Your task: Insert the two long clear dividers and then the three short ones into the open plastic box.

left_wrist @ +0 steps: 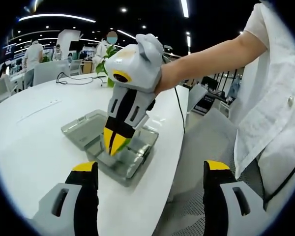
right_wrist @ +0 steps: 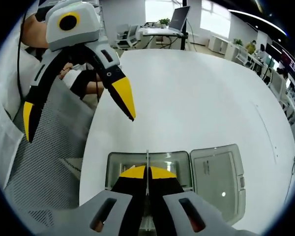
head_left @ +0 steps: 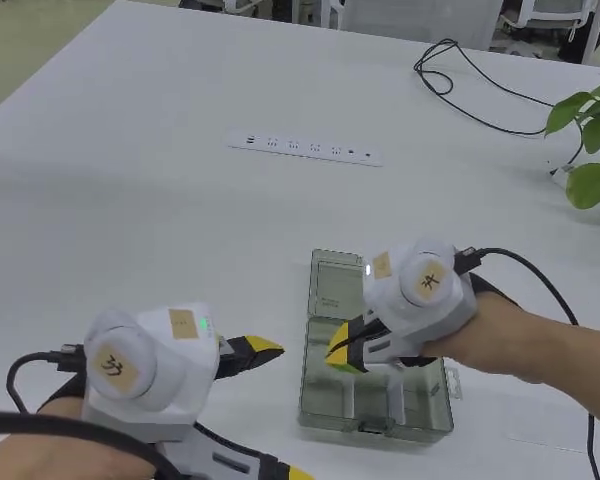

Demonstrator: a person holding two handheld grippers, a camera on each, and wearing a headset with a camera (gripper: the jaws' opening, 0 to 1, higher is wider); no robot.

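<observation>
The open clear plastic box [head_left: 322, 392] lies on the white table with its lid [head_left: 332, 285] folded flat behind it. My right gripper [head_left: 338, 355] hangs over the box's left part, shut on a thin clear divider [right_wrist: 147, 158] that stands on edge and points down into the box [right_wrist: 173, 164]. In the left gripper view the right gripper [left_wrist: 115, 142] has its yellow tips just above the box [left_wrist: 135, 164]. My left gripper [head_left: 280, 410] stands open to the left of the box, holding nothing, and its jaws are spread wide in its own view [left_wrist: 150, 169].
A white power strip [head_left: 305, 147] lies at mid-table. A black cable [head_left: 480, 90] loops at the far right, beside a green plant [head_left: 590, 140]. The table's near edge runs just behind the box in the left gripper view.
</observation>
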